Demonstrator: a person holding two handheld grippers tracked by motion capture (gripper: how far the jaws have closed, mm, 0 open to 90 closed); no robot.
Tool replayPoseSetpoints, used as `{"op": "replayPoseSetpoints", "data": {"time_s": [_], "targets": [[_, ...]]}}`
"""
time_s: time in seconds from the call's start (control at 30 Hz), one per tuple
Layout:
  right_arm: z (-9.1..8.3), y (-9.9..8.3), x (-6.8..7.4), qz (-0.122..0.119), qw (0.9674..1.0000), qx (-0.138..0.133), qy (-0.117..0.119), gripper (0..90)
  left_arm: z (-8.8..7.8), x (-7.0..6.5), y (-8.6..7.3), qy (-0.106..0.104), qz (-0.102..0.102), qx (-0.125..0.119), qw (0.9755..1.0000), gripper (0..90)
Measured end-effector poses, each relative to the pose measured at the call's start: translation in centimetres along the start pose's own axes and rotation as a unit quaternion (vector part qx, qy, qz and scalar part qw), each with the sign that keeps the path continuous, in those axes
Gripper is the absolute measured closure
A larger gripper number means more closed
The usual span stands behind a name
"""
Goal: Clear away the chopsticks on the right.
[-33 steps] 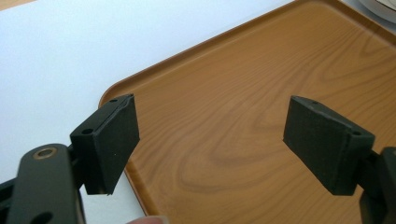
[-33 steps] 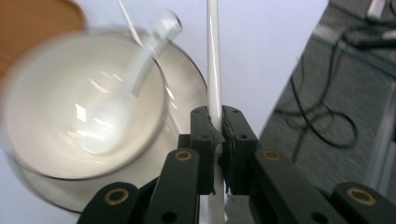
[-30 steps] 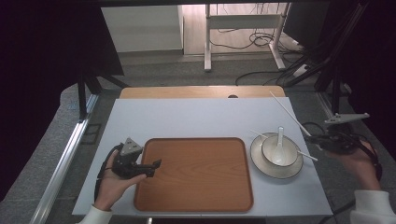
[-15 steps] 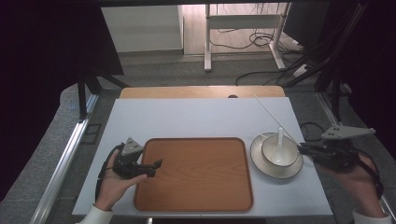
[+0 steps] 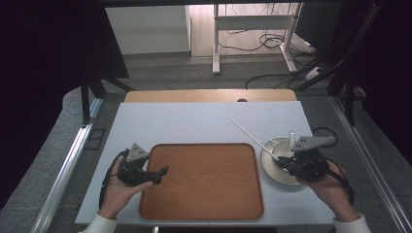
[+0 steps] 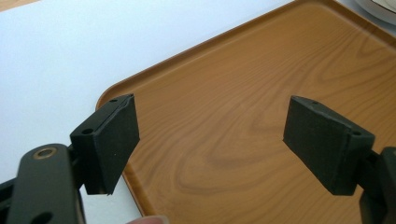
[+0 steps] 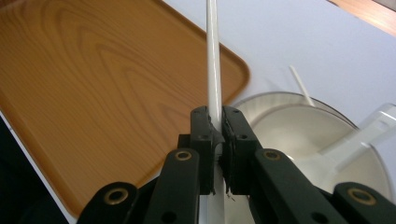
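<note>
My right gripper (image 5: 284, 165) hovers over a white bowl (image 5: 270, 154) on the right of the table. It is shut on a thin white chopstick (image 5: 245, 132), which slants away to the upper left. In the right gripper view the chopstick (image 7: 214, 70) rises straight out of the closed pads (image 7: 201, 126), above the corner of the wooden tray (image 7: 93, 84). A white spoon (image 7: 364, 133) and a second chopstick (image 7: 301, 86) rest in the bowl (image 7: 289, 126). My left gripper (image 5: 163, 173) stays open at the left edge of the bare tray (image 5: 204, 194). Nothing lies between its pads (image 6: 112, 135).
The tray lies in the middle of a white table (image 5: 194, 121), near its front edge. A wooden strip (image 5: 209, 95) runs along the table's far side. Cables and desk legs are on the floor beyond.
My right gripper has moved left with the chopstick, from beside the bowl to over it and closer to the tray. The left gripper has stayed where it was.
</note>
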State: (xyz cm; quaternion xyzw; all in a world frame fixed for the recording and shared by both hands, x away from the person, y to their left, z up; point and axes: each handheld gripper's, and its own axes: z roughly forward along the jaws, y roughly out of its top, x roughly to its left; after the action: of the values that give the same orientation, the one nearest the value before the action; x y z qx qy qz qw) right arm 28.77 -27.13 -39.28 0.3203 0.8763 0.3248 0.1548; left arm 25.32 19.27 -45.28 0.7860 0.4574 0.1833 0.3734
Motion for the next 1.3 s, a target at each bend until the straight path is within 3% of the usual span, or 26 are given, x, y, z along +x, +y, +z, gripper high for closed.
{"op": "replayPoseSetpoints", "data": {"time_s": [0.17, 0.43, 1.0, 1.3], "targets": [[1.8, 0.7, 1.7, -0.015, 0.9997, 0.004, 0.019, 84.0, 0.0, 0.0, -0.1, 0.001, 0.0, 0.001, 1.0, 18.0], [3.5, 0.6, 3.0, -0.022, 0.9988, 0.022, 0.038, 84.0, 0.0, 0.0, -0.2, 0.001, 0.002, 0.003, 1.0, 18.0], [6.3, 0.1, 4.7, -0.034, 0.9961, 0.066, 0.046, 83.9, 0.3, 0.0, -0.5, 0.001, 0.002, 0.008, 1.0, 18.0], [8.6, -0.1, 6.0, -0.051, 0.9918, 0.108, 0.045, 83.8, 0.4, 0.0, -0.5, 0.001, 0.006, 0.011, 0.9999, 18.0]]}}
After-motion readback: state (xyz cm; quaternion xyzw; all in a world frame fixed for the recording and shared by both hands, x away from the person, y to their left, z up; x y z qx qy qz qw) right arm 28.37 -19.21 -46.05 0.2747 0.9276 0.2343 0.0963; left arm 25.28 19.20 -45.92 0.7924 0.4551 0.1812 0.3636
